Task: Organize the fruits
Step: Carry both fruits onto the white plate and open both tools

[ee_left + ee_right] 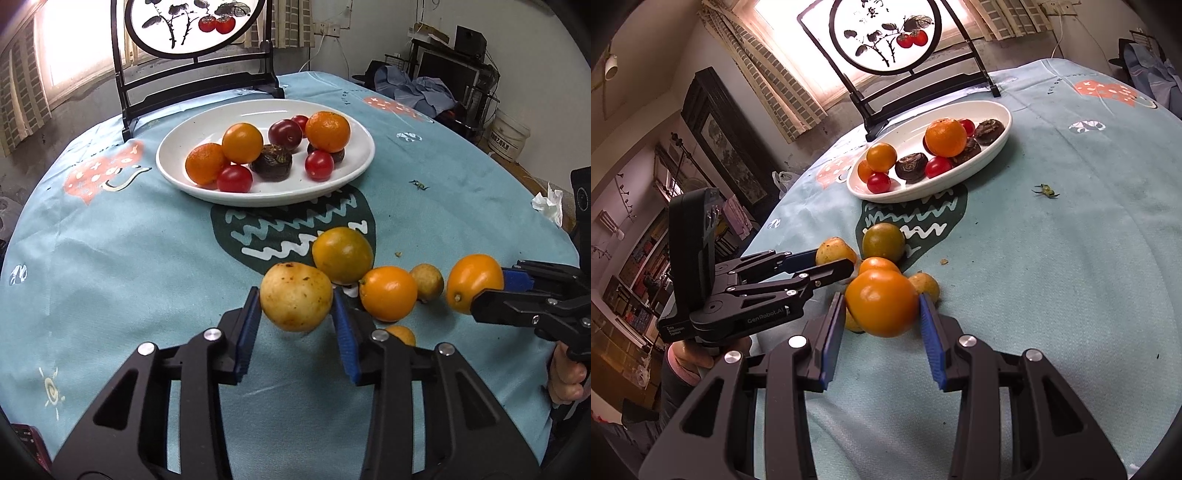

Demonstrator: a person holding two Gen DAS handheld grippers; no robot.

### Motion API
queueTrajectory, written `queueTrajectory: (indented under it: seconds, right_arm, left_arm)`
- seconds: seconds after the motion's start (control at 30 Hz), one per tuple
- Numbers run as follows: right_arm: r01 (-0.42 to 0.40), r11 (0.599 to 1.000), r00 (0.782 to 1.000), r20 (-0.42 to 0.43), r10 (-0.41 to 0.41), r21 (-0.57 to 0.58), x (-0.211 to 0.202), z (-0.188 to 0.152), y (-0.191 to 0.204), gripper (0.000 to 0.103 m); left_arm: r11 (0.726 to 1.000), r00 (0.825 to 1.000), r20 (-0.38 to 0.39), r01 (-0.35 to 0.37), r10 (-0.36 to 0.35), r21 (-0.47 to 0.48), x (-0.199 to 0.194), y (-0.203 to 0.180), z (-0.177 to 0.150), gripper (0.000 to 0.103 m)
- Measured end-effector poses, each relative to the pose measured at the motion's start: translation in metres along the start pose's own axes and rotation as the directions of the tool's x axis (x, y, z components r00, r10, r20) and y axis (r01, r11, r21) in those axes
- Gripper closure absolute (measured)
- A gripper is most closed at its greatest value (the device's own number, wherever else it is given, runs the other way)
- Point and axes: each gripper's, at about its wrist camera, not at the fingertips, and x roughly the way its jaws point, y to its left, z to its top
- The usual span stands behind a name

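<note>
While both grippers each hold a fruit, the loose pile under them is the main hazard. Left gripper [297,314]: blue pads closed on a pale yellow fruit [296,296], which looks lifted just clear of the cloth, with a shadow beneath it. Right gripper [882,317]: pads closed on an orange fruit [882,302], also seemingly raised. Both sit near the table's front edge; the white plate [177,166] lies toward the far edge, before the painted screen stand [195,85].

Risks, as judged:
- Both fruits are round and smooth and pinched near mid-girth. A small tilt or a loosened squeeze could let either roll out, then off the front edge.
- The two grippers are close together. Swinging both toward the plate at once could knock one finger against the other tool.
- The green-orange fruit [342,254], another orange [388,293] and a small yellow fruit [426,282] lie just beside the held ones. A low pass would scatter them.
- The plate is already crowded, with oranges, red tomatoes and dark brown fruits heaped. A dropped fruit could dislodge the stacked orange [328,132].

View differences:
- Left wrist view shows a further small orange fruit [400,334] partly hidden behind the left gripper's finger, and the crumpled tissue [548,205] at the right edge.
- Right wrist view shows the left tool's whole body, the hand [698,354] holding it, and a green scrap [1047,191] on the cloth.
</note>
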Motion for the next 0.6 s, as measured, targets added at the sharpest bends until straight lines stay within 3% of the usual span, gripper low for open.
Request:
queueTrajectory:
  seconds: [0.1,0.17,0.27,0.37,0.5,0.6]
  right_arm:
    - [-0.032,0.999,0.999,0.007,0.032,-0.004,0.001,0.011,0.000,0.062]
    - [-0.009,1.000,0.999,0.043,0.010,-0.013,0.000,0.028,0.001,0.062]
    - [0.038,0.999,0.989,0.147,-0.033,-0.029,-0.001,0.064,-0.001,0.062]
    - [0.019,1.000,0.986,0.166,-0.021,0.014,0.011,0.103,-0.015,0.062]
    - [0.108,0.994,0.967,0.231,-0.106,0.006,0.035,0.141,-0.032,0.062]
    - [0.093,0.993,0.972,0.209,-0.106,0.073,0.059,0.157,-0.056,0.062]
  left_arm:
    - [1.000,0.999,0.049,-0.009,0.010,-0.019,-0.007,0.000,0.006,0.063]
    - [0.998,0.996,0.084,-0.005,0.011,-0.068,-0.011,0.006,0.015,0.063]
    - [0.987,0.988,0.152,-0.005,0.030,-0.160,-0.017,0.020,0.035,0.063]
    - [0.973,0.978,0.202,-0.008,0.057,-0.232,-0.020,0.037,0.059,0.063]
    - [0.952,0.978,0.178,-0.047,0.105,-0.302,0.000,0.057,0.089,0.064]
    - [0.945,0.980,0.151,-0.077,0.130,-0.318,0.019,0.070,0.107,0.064]
